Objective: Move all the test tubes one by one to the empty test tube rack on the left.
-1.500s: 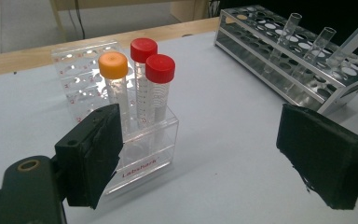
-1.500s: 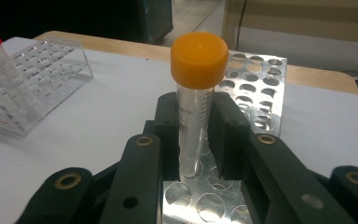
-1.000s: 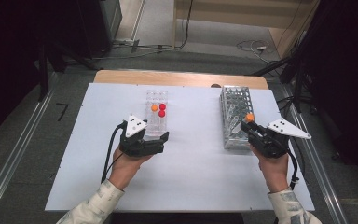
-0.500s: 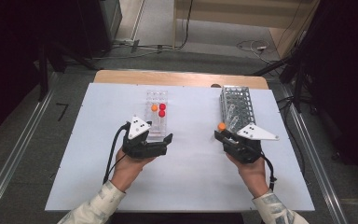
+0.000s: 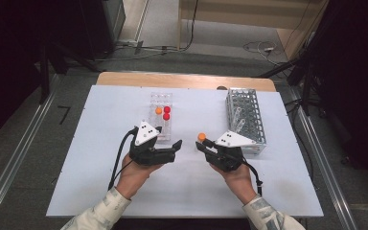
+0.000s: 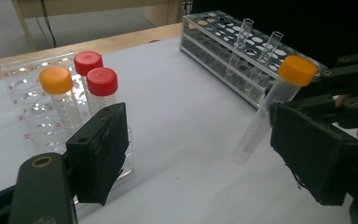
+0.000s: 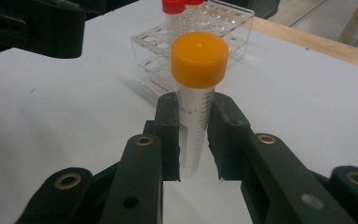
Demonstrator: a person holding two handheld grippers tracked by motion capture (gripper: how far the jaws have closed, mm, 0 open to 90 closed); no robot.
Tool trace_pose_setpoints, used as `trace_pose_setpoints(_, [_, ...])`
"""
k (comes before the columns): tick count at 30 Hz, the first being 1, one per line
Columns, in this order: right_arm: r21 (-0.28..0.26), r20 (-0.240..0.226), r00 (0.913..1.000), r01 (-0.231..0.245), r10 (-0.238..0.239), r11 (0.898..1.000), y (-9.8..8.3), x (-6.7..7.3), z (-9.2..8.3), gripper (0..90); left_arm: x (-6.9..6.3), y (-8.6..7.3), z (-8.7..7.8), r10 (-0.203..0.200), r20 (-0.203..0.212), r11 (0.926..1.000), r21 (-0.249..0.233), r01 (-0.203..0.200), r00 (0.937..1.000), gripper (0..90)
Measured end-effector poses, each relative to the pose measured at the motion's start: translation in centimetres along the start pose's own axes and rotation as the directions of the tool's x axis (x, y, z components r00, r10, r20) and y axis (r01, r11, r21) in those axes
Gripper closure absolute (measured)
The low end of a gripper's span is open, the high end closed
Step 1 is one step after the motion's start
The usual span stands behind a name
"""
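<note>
one tube [image 7: 193, 116] between right gripper's [image 7: 195, 140] jaws

tube [image 7: 193, 135]: clear plastic, matt orange cap
rack [image 6: 37, 112]: clear glossy plastic
metal rack [image 5: 245, 117]: grey wire
table [image 5: 100, 191]: matt white

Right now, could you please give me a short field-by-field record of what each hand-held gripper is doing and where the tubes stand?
right hand-held gripper: shut on the orange-capped tube, held above the table
left hand-held gripper: jaws apart, just been closing, nothing between them
clear rack: holds one orange-capped and two red-capped tubes
metal rack: holds two uncapped glass tubes
table: white top, both racks stand on it
</note>
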State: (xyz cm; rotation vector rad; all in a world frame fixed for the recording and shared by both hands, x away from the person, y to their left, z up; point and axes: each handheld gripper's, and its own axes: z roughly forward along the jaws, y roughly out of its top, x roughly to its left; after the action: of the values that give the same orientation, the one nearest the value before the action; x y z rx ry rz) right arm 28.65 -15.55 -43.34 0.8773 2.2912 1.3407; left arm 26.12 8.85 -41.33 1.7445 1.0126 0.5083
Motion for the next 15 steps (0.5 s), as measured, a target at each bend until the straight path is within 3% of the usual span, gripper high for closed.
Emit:
trace_pose_setpoints(7, [0.017,-0.04,0.9988,0.027,-0.027,0.999,0.4,1.5,1.6,72.2,-1.0,0.1,0.0,0.037,0.058,0.9993,-0.005,-0.037,0.9976,32.2])
trace_pose_setpoints(15, [0.036,-0.085,0.9951,0.054,-0.051,0.998,0.6,3.0,2.4,72.2,-1.4,0.1,0.1,0.066,0.09,0.9978,-0.007,-0.065,0.9938,43.2])
